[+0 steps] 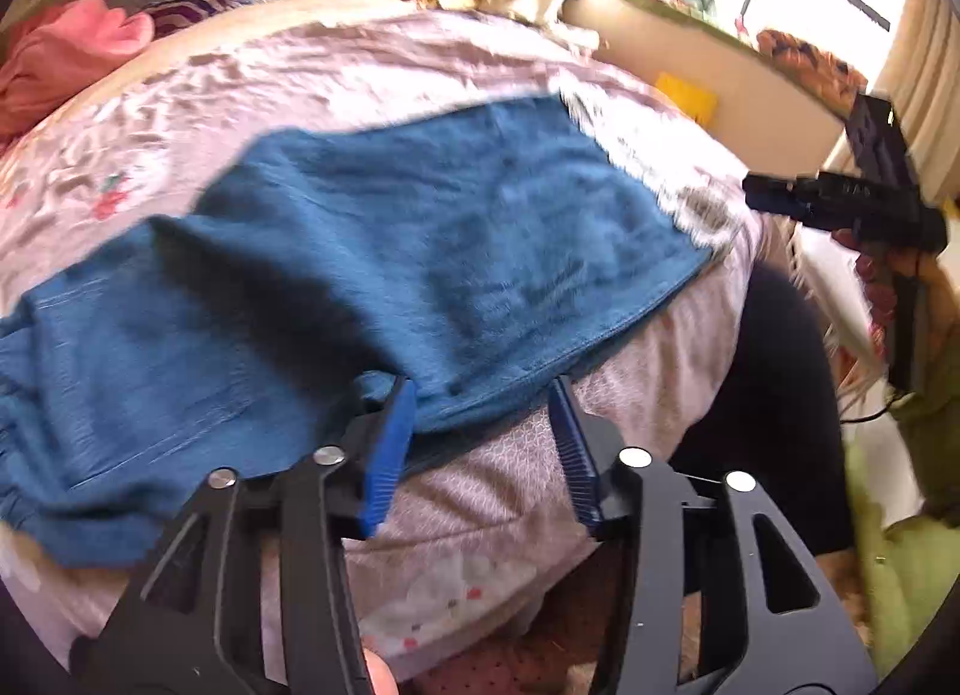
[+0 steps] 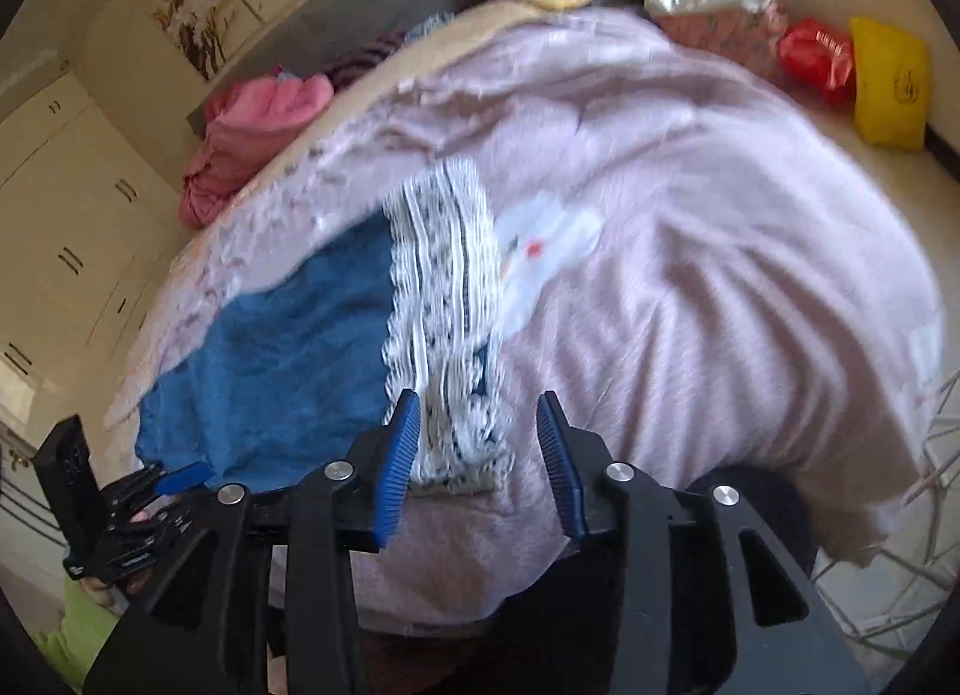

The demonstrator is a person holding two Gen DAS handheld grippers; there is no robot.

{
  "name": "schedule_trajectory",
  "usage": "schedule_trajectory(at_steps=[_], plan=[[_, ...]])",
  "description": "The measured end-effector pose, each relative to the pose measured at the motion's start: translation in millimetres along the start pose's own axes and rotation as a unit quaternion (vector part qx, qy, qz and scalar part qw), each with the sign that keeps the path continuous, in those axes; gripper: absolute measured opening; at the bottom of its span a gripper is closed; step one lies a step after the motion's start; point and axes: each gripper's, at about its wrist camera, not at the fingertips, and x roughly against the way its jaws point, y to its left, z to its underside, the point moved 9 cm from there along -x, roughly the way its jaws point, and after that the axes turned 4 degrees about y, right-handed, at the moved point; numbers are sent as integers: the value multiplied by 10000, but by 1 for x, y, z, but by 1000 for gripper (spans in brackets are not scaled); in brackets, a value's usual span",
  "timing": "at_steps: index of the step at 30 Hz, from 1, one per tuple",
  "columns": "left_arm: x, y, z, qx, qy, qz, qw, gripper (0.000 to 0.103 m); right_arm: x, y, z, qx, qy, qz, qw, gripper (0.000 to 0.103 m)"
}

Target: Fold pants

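The bed (image 1: 420, 65), under a pink sheet, fills both views. Blue pants (image 1: 336, 275) lie flat across the middle of the left view, their lace hem (image 2: 447, 299) centre frame in the right view. The left gripper (image 1: 483, 389), bottom centre, has its jaws apart at the pants' near edge. The right gripper (image 2: 477, 401), jaws apart, straddles the lace. A pink cloth (image 2: 252, 125) sits upper left.

The pants (image 1: 336, 287) are matt blue cloth, softly napped, with a white lace hem (image 2: 447, 299). The bed (image 2: 690, 227) wears a creased pale pink sheet, faintly sheeny. Each gripper, left (image 1: 483, 395) and right (image 2: 477, 407), is matt black plastic with ribbed blue pads (image 1: 390, 449) and shiny metal bolts (image 2: 618, 472).
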Motion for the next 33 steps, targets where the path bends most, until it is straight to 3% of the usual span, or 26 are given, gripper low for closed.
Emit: schedule_trajectory(at_steps=[3, 6, 9, 12, 13, 15, 19, 21, 22, 28, 33], plan=[[36, 29, 0, 365, -358, -385, 9979, 52, 4, 15, -3, 251, -81, -23, 9996, 50], [63, 71, 7, 985, -520, -823, 9904, 56, -7, 39, -2, 632, 33, -99, 9979, 52], [84, 124, 25, 1838, -614, -1229, 9733, 57, -23, 66, 3, 1015, 198, -197, 9944, 52], [95, 167, 48, 2522, -490, -1753, 9504, 59, -39, 89, 8, 1469, 313, -154, 9885, 53], [95, 179, 55, 2787, -456, -1783, 9426, 59, -43, 94, 9, 1603, 340, -104, 9864, 54], [92, 190, 59, 3057, -458, -1631, 9369, 60, -52, 101, 10, 1802, 375, 20, 9829, 56], [69, 191, 53, 3064, -282, -1615, 9377, 57, -64, 103, 16, 1885, 496, 113, 9808, 60], [60, 191, 52, 2990, -169, -1811, 9368, 37, -70, 100, 20, 1860, 575, 135, 9808, 60], [57, 190, 51, 2996, -116, -1880, 9353, 36, -71, 98, 22, 1837, 608, 176, 9809, 60], [89, 203, 44, 2948, -492, -1933, 9345, 34, -76, 80, 30, 1760, 797, 282, 9808, 60], [63, 213, 68, 3005, -90, -1707, 9383, 39, -83, 69, 38, 1636, 840, 218, 9827, 61]])
